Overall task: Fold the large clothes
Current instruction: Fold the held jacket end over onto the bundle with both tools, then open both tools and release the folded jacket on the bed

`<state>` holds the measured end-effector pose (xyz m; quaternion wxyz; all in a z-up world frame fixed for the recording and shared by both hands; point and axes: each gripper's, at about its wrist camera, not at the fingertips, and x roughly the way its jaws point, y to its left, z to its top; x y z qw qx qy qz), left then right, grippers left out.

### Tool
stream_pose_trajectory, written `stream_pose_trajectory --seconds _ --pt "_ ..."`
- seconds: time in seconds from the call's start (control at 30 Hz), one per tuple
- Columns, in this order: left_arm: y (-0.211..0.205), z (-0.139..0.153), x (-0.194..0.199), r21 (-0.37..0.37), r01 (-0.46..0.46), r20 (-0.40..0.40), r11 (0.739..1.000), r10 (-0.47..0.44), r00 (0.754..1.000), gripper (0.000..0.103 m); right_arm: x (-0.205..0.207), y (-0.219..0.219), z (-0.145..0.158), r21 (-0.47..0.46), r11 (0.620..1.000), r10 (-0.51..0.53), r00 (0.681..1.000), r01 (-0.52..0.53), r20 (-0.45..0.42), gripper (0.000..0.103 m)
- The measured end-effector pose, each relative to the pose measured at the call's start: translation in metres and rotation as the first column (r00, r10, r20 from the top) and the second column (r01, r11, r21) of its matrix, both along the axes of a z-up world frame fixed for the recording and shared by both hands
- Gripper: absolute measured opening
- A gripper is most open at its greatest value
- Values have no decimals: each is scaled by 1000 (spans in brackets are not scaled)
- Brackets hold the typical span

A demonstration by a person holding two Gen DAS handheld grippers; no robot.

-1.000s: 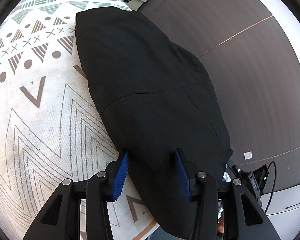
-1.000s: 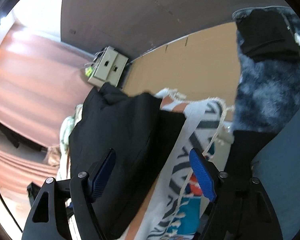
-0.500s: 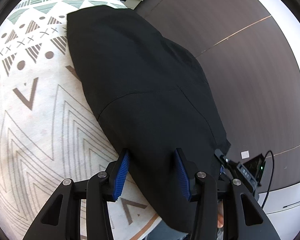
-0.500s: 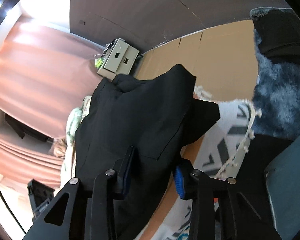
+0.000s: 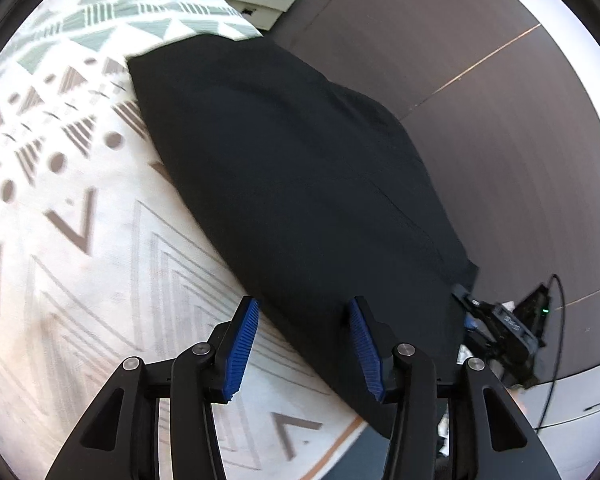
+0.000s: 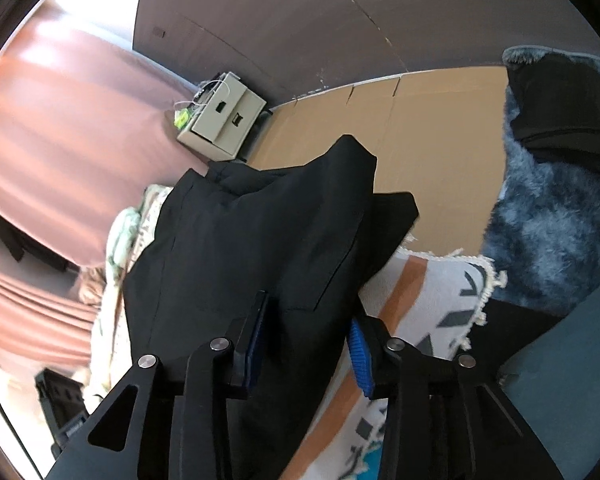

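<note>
A large black garment [image 5: 292, 168] lies lengthwise on a patterned white blanket [image 5: 80, 200]. My left gripper [image 5: 302, 350] hovers open over its near end. The garment's left edge runs between the blue pads [image 5: 240, 348], and neither pad presses on the cloth. In the right wrist view the same garment [image 6: 252, 248] is bunched up and raised off the blanket [image 6: 432, 292]. My right gripper [image 6: 306, 346] has a thick fold filling the gap between its pads, and its jaws are opening slightly. The cloth hides most of its left pad.
A cream drawer unit [image 6: 224, 118] stands by the wall beyond the blanket. Brown cardboard [image 6: 432, 128] covers the floor, with a blue-grey fluffy rug [image 6: 548, 220] at the right. A black device with a cable [image 5: 512, 332] sits near the garment's right corner. Pink curtains [image 6: 60, 120] hang at the left.
My right gripper went from wide open to closed on a fold of the black garment and lifted it. The left gripper has hardly moved and stays open.
</note>
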<state>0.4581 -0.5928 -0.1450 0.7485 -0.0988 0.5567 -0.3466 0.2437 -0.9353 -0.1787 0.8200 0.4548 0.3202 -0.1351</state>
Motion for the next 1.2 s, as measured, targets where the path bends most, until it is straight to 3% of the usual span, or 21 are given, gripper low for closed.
stream_pose_trajectory --seconds 0.13,0.2,0.27,0.33,0.43,0.5,0.6,0.67,0.93,1.2 --pt "15 13 -2 29 -15 21 999 14 1000 49 -13 16 18 -37 999 10 1000 -11 -25 46" --pt "27 15 1 40 -12 47 999 10 999 54 -19 28 33 -75 997 24 999 -26 -27 55" --pt "37 26 -4 44 -13 69 999 10 998 69 -24 42 52 -117 992 38 999 -42 -34 69" --pt "51 38 -8 39 -14 85 999 11 996 78 -29 55 68 -149 987 48 998 -52 -33 72" --pt "74 61 -19 27 -13 126 1000 9 992 82 -39 76 93 -193 980 52 998 -57 -34 85" --pt "88 77 -29 19 -14 162 1000 11 987 85 -47 90 109 -216 975 47 999 -52 -28 89" --pt "112 105 -51 -31 -9 234 999 16 972 98 -60 109 133 -260 965 44 999 -45 -10 94" --pt "125 121 -63 -32 -14 287 999 23 958 103 -69 124 148 -294 955 50 999 -49 -3 103" --pt "174 165 -116 -30 -52 393 998 59 918 103 -95 166 179 -360 929 94 995 -79 23 103" --pt "233 187 -167 0 -117 478 993 102 872 103 -129 214 198 -416 904 117 993 -96 24 103"
